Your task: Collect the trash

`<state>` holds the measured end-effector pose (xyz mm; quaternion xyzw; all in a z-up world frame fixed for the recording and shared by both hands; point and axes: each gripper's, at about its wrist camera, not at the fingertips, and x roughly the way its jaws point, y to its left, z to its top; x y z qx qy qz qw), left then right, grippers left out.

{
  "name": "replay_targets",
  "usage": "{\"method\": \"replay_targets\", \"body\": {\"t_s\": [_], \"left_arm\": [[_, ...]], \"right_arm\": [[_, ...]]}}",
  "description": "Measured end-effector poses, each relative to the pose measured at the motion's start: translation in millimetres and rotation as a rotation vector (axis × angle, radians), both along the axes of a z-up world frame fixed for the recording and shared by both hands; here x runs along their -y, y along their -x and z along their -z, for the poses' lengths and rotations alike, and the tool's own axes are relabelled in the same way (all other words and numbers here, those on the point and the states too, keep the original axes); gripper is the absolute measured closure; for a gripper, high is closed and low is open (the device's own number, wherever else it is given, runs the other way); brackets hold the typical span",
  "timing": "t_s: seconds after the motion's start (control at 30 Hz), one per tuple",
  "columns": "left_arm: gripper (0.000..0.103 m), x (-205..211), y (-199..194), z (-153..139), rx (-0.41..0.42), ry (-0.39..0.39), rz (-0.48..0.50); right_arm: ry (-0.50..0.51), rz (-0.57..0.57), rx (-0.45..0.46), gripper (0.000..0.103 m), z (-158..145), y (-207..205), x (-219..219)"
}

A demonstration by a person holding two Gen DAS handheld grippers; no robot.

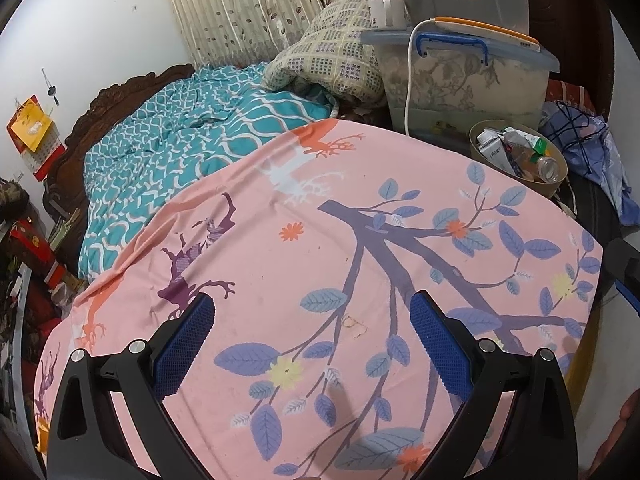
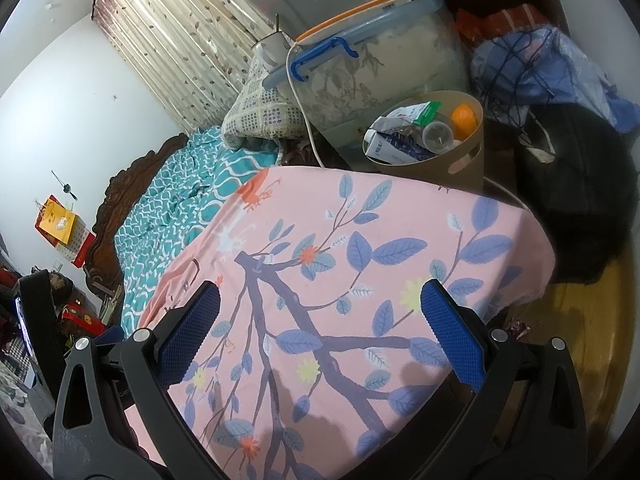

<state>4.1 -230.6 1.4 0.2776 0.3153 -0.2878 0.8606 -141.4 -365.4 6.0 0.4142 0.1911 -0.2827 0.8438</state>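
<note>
A tan waste bin (image 1: pixel 548 189) (image 2: pixel 452 168) stands past the far right corner of the pink floral sheet (image 1: pixel 328 264) (image 2: pixel 320 264). It holds trash: a crumpled milk carton (image 2: pixel 384 146), a clear plastic bottle (image 1: pixel 548 168) (image 2: pixel 438 136), green wrappers and an orange item (image 2: pixel 464 118). My left gripper (image 1: pixel 312 312) is open and empty above the sheet. My right gripper (image 2: pixel 320 304) is open and empty above the sheet, nearer the bin.
A clear storage box (image 1: pixel 468 80) (image 2: pixel 380 68) with blue handles stands behind the bin, with a white cable (image 1: pixel 408 80) hanging off it. A folded blanket (image 1: pixel 332 52), teal bedding (image 1: pixel 192 128), a black bag (image 2: pixel 580 184) and blue clothes (image 1: pixel 592 152) lie around.
</note>
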Motion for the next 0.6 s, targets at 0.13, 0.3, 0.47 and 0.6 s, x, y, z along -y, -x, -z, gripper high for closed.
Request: {"method": "replay_targets", "body": {"t_s": [0.13, 0.3, 0.47, 0.6], "left_arm": [[0.009, -0.1, -1.4, 1.3, -0.005, -0.003, -0.003], [0.009, 0.3, -1.9, 2.3, -0.006, -0.008, -0.005], [0.009, -0.3, -1.7, 3.4, -0.005, -0.012, -0.006], [0.009, -0.3, -1.7, 3.4, -0.004, -0.013, -0.005]], "right_arm": [[-0.001, -0.002, 0.0, 0.004, 1.3, -0.2, 0.3], [-0.003, -0.005, -0.002, 0.004, 1.9, -1.0, 0.6], [-0.003, -0.006, -0.002, 0.004, 2.7, -1.5, 0.6], [-0.004, -0.006, -0.002, 0.004, 2.3, -1.5, 0.8]]}}
